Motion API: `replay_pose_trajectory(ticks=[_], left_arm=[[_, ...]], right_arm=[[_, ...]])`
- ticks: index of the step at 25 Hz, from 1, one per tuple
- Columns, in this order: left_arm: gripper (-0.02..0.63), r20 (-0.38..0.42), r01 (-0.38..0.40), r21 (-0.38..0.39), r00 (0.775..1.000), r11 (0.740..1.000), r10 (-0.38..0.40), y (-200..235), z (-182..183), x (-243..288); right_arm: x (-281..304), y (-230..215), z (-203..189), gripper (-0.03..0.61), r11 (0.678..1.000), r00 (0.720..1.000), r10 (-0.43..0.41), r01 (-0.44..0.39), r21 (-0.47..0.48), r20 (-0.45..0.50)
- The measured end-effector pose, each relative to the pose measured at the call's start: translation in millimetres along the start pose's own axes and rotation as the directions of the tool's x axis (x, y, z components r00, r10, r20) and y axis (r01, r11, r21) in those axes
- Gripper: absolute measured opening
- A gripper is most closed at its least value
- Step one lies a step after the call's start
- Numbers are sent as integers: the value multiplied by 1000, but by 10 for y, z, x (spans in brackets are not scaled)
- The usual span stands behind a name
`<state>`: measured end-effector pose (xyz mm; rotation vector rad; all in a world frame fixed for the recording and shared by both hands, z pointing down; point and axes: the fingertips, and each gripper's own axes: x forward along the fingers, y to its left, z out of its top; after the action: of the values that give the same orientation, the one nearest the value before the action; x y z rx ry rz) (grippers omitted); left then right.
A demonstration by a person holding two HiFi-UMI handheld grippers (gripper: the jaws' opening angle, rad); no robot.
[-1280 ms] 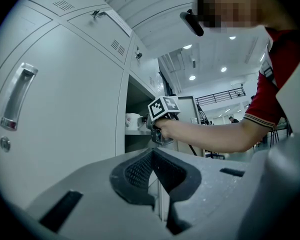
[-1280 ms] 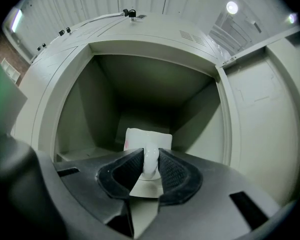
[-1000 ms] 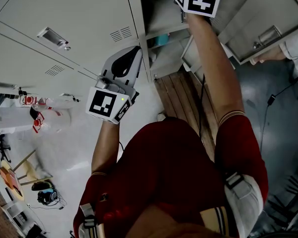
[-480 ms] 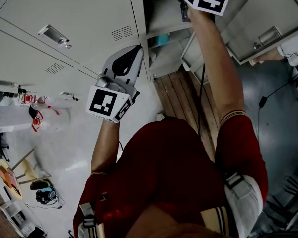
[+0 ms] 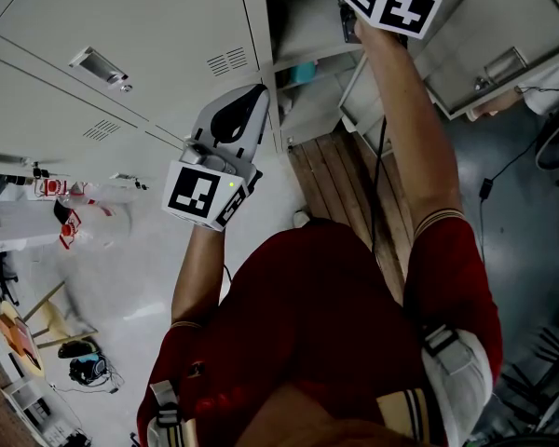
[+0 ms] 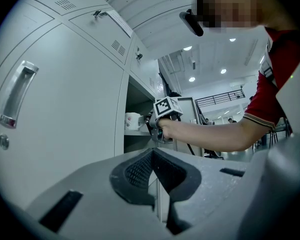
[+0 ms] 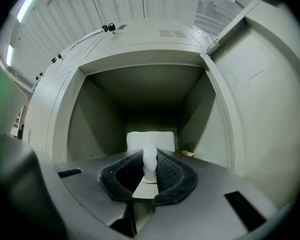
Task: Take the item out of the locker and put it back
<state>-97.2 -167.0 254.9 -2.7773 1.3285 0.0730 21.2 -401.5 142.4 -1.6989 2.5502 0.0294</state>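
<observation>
My right gripper (image 7: 150,156), jaws just closed in, clamps the handle (image 7: 150,164) of the white mug (image 7: 139,140) at frame centre inside the open locker (image 7: 140,86), while my left gripper (image 6: 152,152) sits closed on nothing.

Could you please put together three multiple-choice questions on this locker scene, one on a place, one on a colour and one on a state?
1. Where does the white mug with a loop handle stand?
A. On the floor
B. On the shelf inside the open grey metal locker compartment
C. On top of the lockers

2. What colour is the person's short-sleeved shirt?
A. Dark red
B. Blue
C. Green

3. What state is the right gripper in?
A. Wide open and empty
B. Shut on a door latch
C. Shut on the mug's handle

Answers: 1 B, the right gripper view shows the mug on the shelf inside the compartment. 2 A, the head view shows dark red cloth on the chest and sleeves. 3 C, its jaws have just been closing, and the pads press the handle from both sides.
</observation>
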Motion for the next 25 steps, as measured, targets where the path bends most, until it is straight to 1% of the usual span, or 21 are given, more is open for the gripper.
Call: replay_pose_trajectory(ticks=[8,17,25], left_arm=[[6,5,13,-5,1000,1000,-13,-36,-1,6],[6,16,39,-6,999,999,-39,-166,24,-14],[5,26,57,-14,998,998,-57,-270,30,-52]], right_arm=[[-191,51,97,39,1000,999,24,-24,-5,35],[-544,94,188,39,999,997,39,-37,-21,67],[-938,213,273,40,996,991,87,-86,-13,105]])
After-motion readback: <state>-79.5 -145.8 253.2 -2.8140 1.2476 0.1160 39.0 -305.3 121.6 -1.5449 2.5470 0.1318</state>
